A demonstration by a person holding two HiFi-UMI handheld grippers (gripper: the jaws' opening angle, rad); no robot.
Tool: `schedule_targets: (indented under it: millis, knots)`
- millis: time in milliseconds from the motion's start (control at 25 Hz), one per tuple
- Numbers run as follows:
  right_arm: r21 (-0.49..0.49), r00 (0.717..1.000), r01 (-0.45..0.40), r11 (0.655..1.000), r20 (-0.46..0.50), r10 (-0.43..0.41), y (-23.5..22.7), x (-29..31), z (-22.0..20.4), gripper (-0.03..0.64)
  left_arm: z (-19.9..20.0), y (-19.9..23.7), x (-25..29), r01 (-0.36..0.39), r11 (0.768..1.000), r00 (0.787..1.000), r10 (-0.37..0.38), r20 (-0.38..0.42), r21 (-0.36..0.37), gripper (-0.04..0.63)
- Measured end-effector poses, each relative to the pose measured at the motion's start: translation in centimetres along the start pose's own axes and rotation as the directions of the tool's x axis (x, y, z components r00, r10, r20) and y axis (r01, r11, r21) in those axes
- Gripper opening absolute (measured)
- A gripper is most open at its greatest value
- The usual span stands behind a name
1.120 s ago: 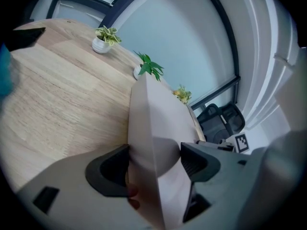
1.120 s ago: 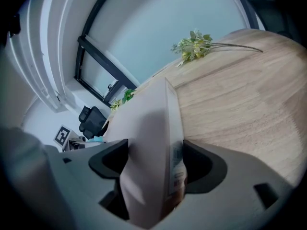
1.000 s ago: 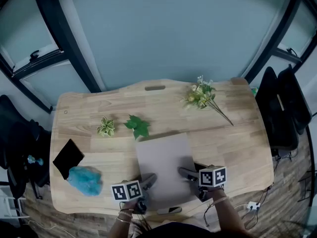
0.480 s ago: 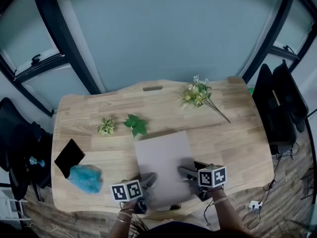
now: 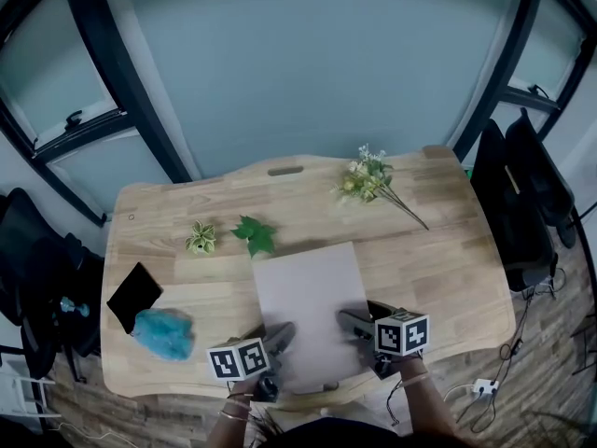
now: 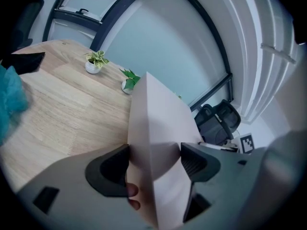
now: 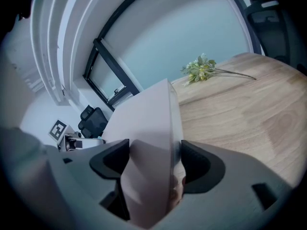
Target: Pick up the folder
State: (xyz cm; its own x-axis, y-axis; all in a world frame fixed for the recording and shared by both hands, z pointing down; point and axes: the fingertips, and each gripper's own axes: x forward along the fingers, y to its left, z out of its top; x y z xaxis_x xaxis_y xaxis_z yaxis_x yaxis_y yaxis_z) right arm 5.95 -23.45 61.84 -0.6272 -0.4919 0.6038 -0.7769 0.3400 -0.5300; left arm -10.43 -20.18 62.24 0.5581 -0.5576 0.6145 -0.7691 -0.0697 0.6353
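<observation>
Pale grey flat folder (image 5: 308,292) was pinched at its near edge, left gripper (image 5: 277,340) and right gripper (image 5: 352,325) both clamped on it, over light wooden table (image 5: 438,250).

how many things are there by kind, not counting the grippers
folder: 1
small potted plants: 2
flower sprig: 1
blue fluffy thing: 1
black flat thing: 1
total: 6
</observation>
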Motion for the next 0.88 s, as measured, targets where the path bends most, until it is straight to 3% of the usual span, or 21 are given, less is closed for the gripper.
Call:
schedule_targets:
  millis: [880]
  knots:
    - [-0.050,0.990,0.009,0.999,0.139,-0.002,1.8,-5.9,1.4,0.331,0.6,-4.9,-3.2,-0.003,0.994,0.996,-0.006,0.089,0.107,0.331]
